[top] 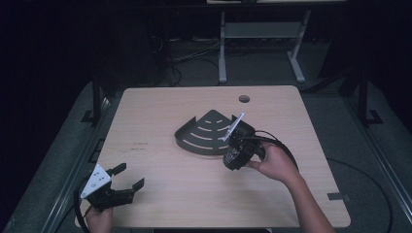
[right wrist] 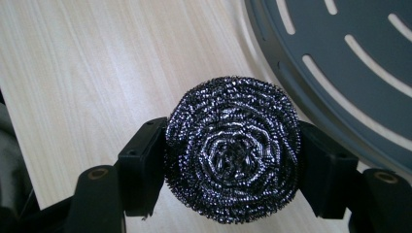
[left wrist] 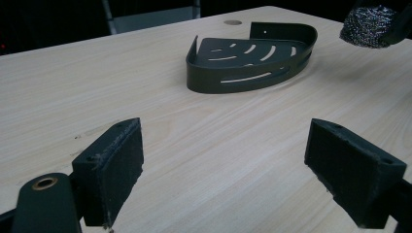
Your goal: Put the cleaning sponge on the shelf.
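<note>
A round steel-wool scourer (right wrist: 233, 155) sits squeezed between the two black jaws of my right gripper (right wrist: 233, 167), held above the wooden table. In the high view the right gripper (top: 234, 156) hovers at the near right edge of a dark slotted corner caddy (top: 206, 132). The caddy (left wrist: 250, 58) is a quarter-round tray with a low wall, and its slotted floor (right wrist: 350, 63) lies just beyond the scourer. My left gripper (top: 124, 180) rests low at the table's near left corner, jaws wide apart with bare table between its pads (left wrist: 119, 170). The scourer (left wrist: 368, 25) shows far off at the upper right.
The light wooden table (top: 165, 170) has a round cable hole (top: 244, 99) near its far edge. A metal-legged frame (top: 260, 43) and cables stand on the dark floor beyond. A black cable (top: 286, 148) loops behind the right hand.
</note>
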A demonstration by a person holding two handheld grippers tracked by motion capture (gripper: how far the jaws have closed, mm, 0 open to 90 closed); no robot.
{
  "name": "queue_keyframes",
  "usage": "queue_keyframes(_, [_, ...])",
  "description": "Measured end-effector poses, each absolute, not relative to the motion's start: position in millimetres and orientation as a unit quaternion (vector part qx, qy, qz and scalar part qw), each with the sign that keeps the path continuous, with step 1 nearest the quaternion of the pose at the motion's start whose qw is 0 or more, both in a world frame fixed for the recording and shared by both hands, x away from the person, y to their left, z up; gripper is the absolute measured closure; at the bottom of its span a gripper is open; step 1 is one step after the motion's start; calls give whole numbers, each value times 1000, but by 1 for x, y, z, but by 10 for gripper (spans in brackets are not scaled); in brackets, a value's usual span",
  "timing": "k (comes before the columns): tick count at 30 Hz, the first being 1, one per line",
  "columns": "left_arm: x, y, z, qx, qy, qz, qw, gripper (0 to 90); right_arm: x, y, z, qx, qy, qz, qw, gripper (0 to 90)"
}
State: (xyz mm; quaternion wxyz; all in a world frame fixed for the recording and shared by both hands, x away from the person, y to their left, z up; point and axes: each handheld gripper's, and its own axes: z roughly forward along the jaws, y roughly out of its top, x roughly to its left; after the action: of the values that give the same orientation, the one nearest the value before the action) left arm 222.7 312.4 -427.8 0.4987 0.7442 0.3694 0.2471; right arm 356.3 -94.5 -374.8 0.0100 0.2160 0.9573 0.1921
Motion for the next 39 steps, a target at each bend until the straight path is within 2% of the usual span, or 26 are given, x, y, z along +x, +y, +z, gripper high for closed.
queue_keyframes(20, [222, 312, -428, 744, 369, 248, 499, 135, 378, -77, -367, 210, 960, 182, 0, 331])
queue_keyframes(39, [222, 313, -427, 744, 368, 250, 499, 135, 413, -62, -362, 218, 961, 169, -8, 331])
